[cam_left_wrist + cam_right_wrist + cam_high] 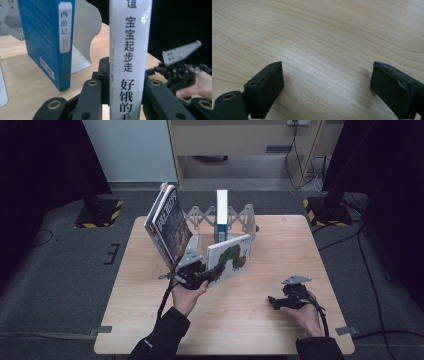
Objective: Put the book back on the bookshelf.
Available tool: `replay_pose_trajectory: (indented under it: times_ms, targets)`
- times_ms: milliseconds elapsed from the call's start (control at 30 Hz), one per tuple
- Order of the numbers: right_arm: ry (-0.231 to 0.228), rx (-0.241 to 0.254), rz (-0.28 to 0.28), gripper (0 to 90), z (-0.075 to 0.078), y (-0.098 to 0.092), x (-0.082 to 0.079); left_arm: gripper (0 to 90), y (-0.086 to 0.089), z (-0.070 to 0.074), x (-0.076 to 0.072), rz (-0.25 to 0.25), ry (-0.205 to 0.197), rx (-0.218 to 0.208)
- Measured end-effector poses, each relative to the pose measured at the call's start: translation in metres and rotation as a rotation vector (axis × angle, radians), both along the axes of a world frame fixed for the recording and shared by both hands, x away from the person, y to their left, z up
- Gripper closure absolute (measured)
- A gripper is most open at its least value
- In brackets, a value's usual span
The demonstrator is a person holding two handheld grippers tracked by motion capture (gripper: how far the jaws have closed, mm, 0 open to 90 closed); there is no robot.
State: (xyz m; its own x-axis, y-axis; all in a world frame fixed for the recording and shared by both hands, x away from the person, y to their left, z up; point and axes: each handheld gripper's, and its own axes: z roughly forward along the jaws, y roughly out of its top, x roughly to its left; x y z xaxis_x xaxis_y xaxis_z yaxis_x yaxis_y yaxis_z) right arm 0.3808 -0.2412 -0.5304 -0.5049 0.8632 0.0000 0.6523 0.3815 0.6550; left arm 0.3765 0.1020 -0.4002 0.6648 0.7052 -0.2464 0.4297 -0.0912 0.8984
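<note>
White-covered picture book (229,259) stands tilted above the tabletop (250,320) in the high view, pinched by the left gripper (212,272). In the left gripper view its spine (128,57) sits clamped between both jaws. The right gripper (327,87) view shows jaws spread over bare wood.

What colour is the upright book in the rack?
Blue book with a white spine label; left gripper view.

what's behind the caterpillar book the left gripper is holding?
Behind the caterpillar book clamped in the left gripper: an upright blue book against a white bookend, with a folding rack further back. The blue book's base and part of the rack are covered.
</note>
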Motion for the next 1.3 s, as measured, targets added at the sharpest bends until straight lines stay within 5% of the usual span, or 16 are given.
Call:
replay_pose_trajectory:
  times_ms: [167,267,467,1300]
  targets:
    - [-0.025,0.019,-0.013,8.3,-0.003,-0.001,-0.002,74.3,-0.008,0.0,0.01,0.048,-0.004,-0.009]
    - [-0.028,0.025,-0.015,7.1,-0.004,-0.001,-0.002,74.3,-0.018,-0.003,0.015,0.068,-0.031,0.036]
    - [-0.065,0.044,-0.02,5.6,-0.008,-0.001,-0.004,74.3,-0.032,-0.011,0.025,0.09,-0.035,0.061]
    - [-0.066,0.045,-0.021,5.5,-0.008,-0.001,-0.004,74.3,-0.062,-0.041,0.052,0.213,-0.067,0.114]
